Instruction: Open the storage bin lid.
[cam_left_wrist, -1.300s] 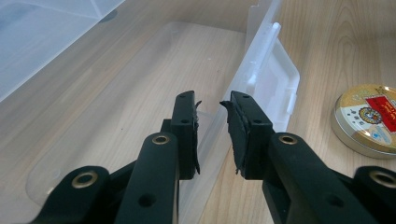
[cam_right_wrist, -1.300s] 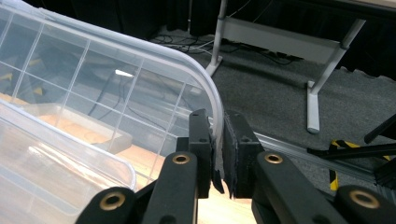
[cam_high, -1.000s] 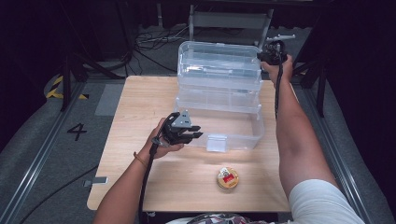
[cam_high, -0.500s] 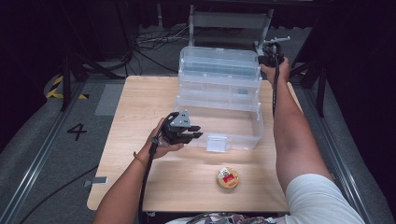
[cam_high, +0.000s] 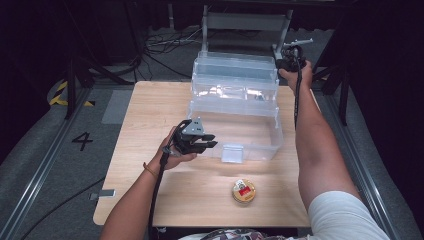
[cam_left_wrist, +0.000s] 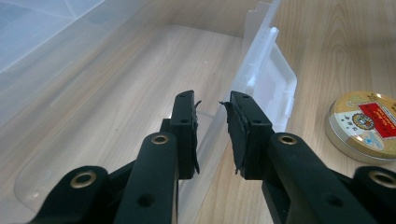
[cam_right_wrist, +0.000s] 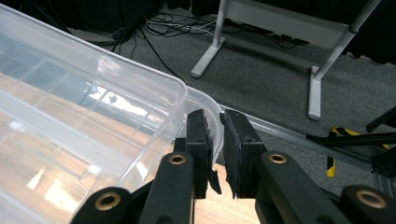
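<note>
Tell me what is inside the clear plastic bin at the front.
The front clear plastic bin looks empty: the wooden table shows through its floor, in the left gripper view too. The left tool covers its near left corner, so that spot stays unseen.

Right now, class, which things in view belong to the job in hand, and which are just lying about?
In the job:
clear plastic box
its raised lid
left gripper
right gripper

Lying about:
round gold tin
grey stand
floor cables
</note>
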